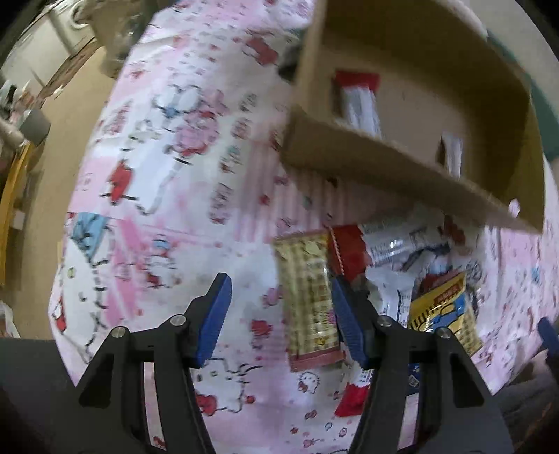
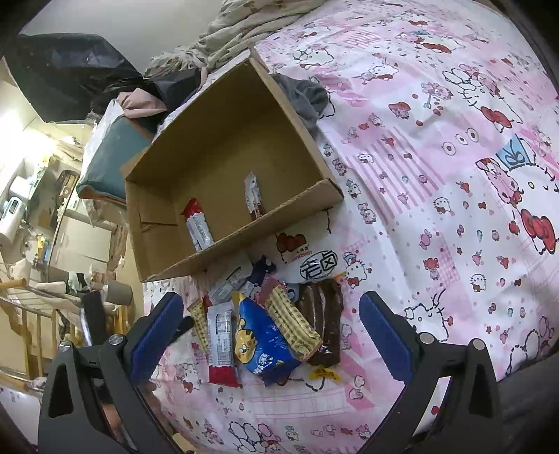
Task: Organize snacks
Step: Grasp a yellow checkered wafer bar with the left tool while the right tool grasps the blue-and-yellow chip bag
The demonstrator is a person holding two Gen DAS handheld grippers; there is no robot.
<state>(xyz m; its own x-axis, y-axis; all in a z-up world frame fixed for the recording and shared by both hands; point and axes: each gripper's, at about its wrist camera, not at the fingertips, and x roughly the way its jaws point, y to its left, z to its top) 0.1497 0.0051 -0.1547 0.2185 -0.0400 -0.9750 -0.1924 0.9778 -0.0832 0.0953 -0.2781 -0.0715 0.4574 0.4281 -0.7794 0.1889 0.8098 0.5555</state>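
A brown cardboard box (image 2: 216,139) lies open on the pink cartoon-print bedsheet, with a red-and-white snack bar (image 2: 197,225) and a second slim packet (image 2: 252,195) inside. It also shows in the left wrist view (image 1: 394,164). A pile of snacks lies in front of it: a blue packet (image 2: 262,342), a yellow checked bar (image 2: 291,319), a dark brown bar (image 2: 325,317), a red-and-white bar (image 2: 220,335). My right gripper (image 2: 270,338) is open above the pile. My left gripper (image 1: 279,314) is open, its right finger beside a yellow checked bar (image 1: 309,293).
A grey cloth (image 2: 307,97) and beige blanket (image 2: 244,28) lie behind the box. A teal cushion (image 2: 108,157) sits at the bed's left edge. Cluttered floor and wooden rails (image 2: 35,307) lie beyond the edge.
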